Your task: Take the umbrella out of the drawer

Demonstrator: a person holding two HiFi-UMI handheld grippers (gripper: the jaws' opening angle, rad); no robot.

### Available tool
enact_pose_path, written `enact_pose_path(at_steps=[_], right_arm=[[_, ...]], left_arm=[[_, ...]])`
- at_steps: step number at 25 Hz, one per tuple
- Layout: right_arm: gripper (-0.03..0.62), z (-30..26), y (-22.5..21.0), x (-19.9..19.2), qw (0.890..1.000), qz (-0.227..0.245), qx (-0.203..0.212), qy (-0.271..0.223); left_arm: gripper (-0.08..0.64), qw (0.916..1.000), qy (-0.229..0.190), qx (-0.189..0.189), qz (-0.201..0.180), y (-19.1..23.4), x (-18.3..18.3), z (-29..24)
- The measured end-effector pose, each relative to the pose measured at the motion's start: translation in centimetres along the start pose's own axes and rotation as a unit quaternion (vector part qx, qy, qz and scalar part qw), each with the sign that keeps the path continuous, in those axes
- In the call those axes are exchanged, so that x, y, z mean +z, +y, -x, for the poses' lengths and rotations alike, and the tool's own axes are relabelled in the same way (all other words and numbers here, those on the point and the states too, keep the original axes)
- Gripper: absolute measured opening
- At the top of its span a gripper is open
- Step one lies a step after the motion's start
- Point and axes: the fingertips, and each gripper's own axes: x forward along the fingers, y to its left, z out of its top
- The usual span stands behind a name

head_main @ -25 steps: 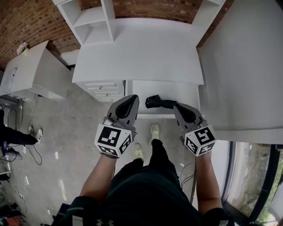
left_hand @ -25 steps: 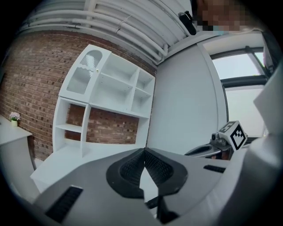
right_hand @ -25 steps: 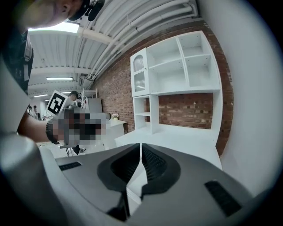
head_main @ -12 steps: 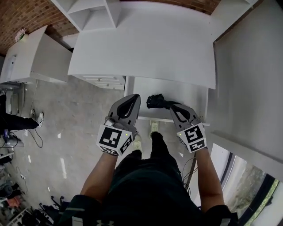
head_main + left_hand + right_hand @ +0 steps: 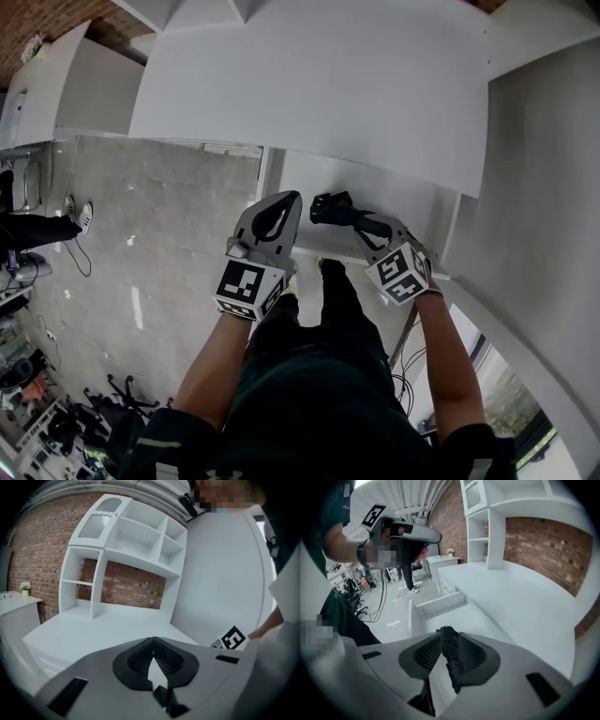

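R gripper [image 5: 449, 634] jaws just opened partway, black folded umbrella [image 5: 453, 667] loose between them. L gripper [image 5: 153, 641] closed, empty. Looks light, floppy; I'd grip the stiff handle.

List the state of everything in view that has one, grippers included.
Drawer: open.
Umbrella: folded, over the open drawer.
Right gripper: jaws have just been opening, now apart with the umbrella between them.
Left gripper: shut, nothing between its jaws.
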Motion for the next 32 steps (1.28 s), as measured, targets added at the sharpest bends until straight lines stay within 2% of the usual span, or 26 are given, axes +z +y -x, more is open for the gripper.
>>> enact_pose_path(at_steps=[7,13,17,22,28,32], right_arm=[[0.129,-4.9,-0.5,-4.0,0.996,0.021,0.06,0.058],[0.181,-8.6,-0.7,-7.4,0.988,0.062,0.075,0.119],[0.238,-11.0,0.1,-9.2,0.978,0.104,0.086,0.157],[0.255,-12.8,0.0,-10.6,0.967,0.142,0.079,0.198],[0.259,-15.0,-0.1,-12.9,0.96,0.147,0.073,0.229],[0.258,-16.1,-0.3,-14.0,0.953,0.157,0.054,0.252]], left_arm=[[0.005,0.9994,0.023,0.025,0.011,1.4,-2.6,-2.7],[0.005,0.9974,0.053,0.037,0.031,2.4,-6.2,-4.4],[0.005,0.9958,0.062,0.046,0.049,3.0,-7.8,-4.6],[0.005,0.9945,0.068,0.056,0.057,3.6,-7.8,-4.4],[0.005,0.9936,0.071,0.061,0.062,3.5,-8.9,-4.7],[0.005,0.9933,0.074,0.063,0.062,3.6,-9.3,-4.1]])
